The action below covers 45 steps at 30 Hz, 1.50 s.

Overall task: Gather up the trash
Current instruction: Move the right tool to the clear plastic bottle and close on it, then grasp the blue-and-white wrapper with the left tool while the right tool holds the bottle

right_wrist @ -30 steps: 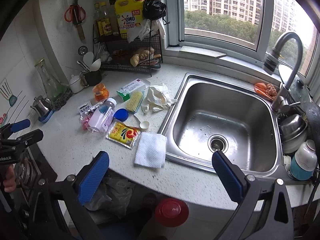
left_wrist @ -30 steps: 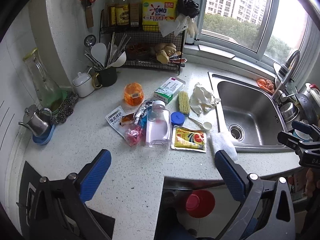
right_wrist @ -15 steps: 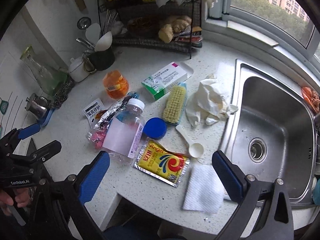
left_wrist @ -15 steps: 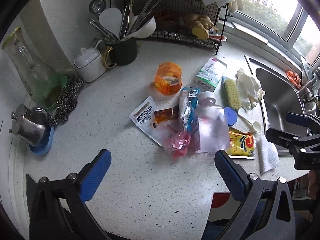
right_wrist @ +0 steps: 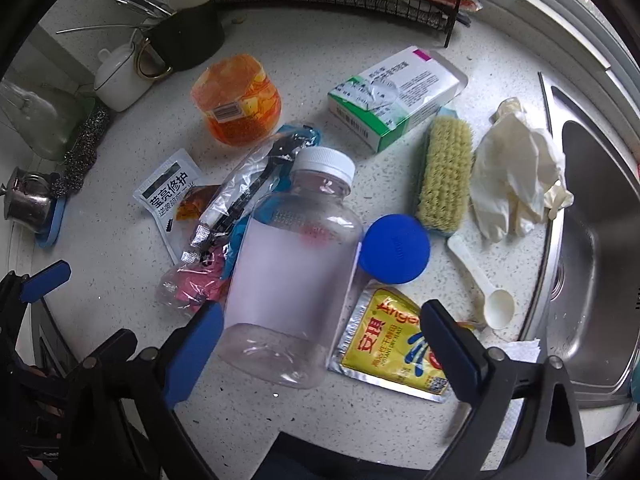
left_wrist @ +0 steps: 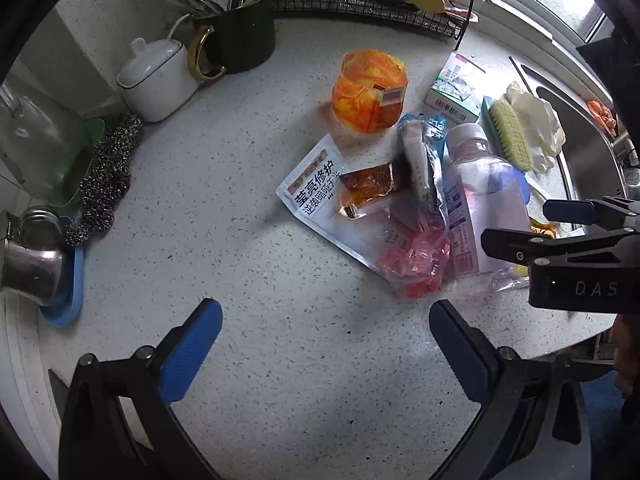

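Observation:
Trash lies in a heap on the speckled counter. A clear plastic bottle (right_wrist: 296,264) with a white cap lies on its side; it also shows in the left wrist view (left_wrist: 480,204). Beside it are a white sachet (left_wrist: 312,192), a pink wrapper (left_wrist: 416,264), a silver-blue wrapper (right_wrist: 248,188), a yellow packet (right_wrist: 396,348), a blue lid (right_wrist: 394,254), an orange tub (right_wrist: 238,100) and a green-white box (right_wrist: 396,92). My right gripper (right_wrist: 320,340) is open, low over the bottle's base. My left gripper (left_wrist: 326,344) is open over bare counter, just before the sachet.
A scrub brush (right_wrist: 444,172), crumpled white gloves (right_wrist: 516,180) and a white scoop (right_wrist: 484,280) lie by the steel sink (right_wrist: 592,240). At the back stand a white pot (left_wrist: 156,76), a dark utensil mug (left_wrist: 240,36) and a wire rack (left_wrist: 380,0). A steel scourer (left_wrist: 108,176) lies at left.
Both grippers have dropped closer to the counter and moved in on the trash heap. The right one now hangs over the bottle, the left one nearer the sachet.

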Tool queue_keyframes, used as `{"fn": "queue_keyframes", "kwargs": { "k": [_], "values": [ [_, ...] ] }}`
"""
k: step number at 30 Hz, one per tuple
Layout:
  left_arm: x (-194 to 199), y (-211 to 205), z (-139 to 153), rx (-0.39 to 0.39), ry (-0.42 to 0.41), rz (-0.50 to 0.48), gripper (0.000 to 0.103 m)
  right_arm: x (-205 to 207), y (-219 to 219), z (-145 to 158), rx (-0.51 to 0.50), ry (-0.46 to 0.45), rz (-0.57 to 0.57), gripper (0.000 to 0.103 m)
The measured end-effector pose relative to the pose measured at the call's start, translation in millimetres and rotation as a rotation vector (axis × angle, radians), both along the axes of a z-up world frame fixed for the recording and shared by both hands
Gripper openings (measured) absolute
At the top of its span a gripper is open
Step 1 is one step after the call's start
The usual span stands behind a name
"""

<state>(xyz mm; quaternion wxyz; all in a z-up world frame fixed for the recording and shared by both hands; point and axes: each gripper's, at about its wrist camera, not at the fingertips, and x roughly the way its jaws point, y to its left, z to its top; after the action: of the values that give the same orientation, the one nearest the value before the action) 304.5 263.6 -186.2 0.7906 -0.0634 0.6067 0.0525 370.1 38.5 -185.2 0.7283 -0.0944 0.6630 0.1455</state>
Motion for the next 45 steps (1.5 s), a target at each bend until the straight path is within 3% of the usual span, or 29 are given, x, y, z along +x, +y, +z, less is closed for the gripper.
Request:
{"fn": "queue_keyframes", "kwargs": {
  "k": [6, 11, 18, 23, 29, 35, 43, 45],
  "values": [
    [-0.1, 6.1, -3.0, -0.035, -0.014, 0.007, 0.103, 8.0, 9.5, -6.6, -0.028, 0.011, -0.006, 0.087],
    [0.3, 4.5, -2.4, -0.050, -0.018, 0.019, 0.103, 9.7, 16.9, -17.3, -0.069, 0.042, -0.009, 0.074],
    [2.5, -0.2, 5.7, -0.055, -0.031, 0.018, 0.103, 6.2, 19.8, -18.8, -0.033, -0.016, 0.005, 0.068],
    [12.8, -7.9, 12.9, -0.077, -0.045, 0.001, 0.103, -2.0, 1.9, 14.0, 0.018, -0.104, 0.035, 0.066],
    [37.3, -22.6, 11.3, -0.074, -0.034, -0.030, 0.103, -3.0, -36.9, 42.7, 0.060, -0.147, 0.012, 0.065],
    [66.1, -41.3, -1.5, -0.068, 0.001, -0.071, 0.102, -3.7, -67.6, 44.8, 0.092, -0.186, -0.011, 0.065],
    [98.9, -59.7, -25.9, -0.047, 0.056, -0.100, 0.080, 5.6, -80.9, 33.1, 0.094, -0.204, -0.063, 0.065],
    [102.5, -62.8, -32.8, -0.046, 0.073, -0.101, 0.058, 7.6, -84.9, 33.7, 0.112, -0.196, -0.078, 0.065]
  ]
}}
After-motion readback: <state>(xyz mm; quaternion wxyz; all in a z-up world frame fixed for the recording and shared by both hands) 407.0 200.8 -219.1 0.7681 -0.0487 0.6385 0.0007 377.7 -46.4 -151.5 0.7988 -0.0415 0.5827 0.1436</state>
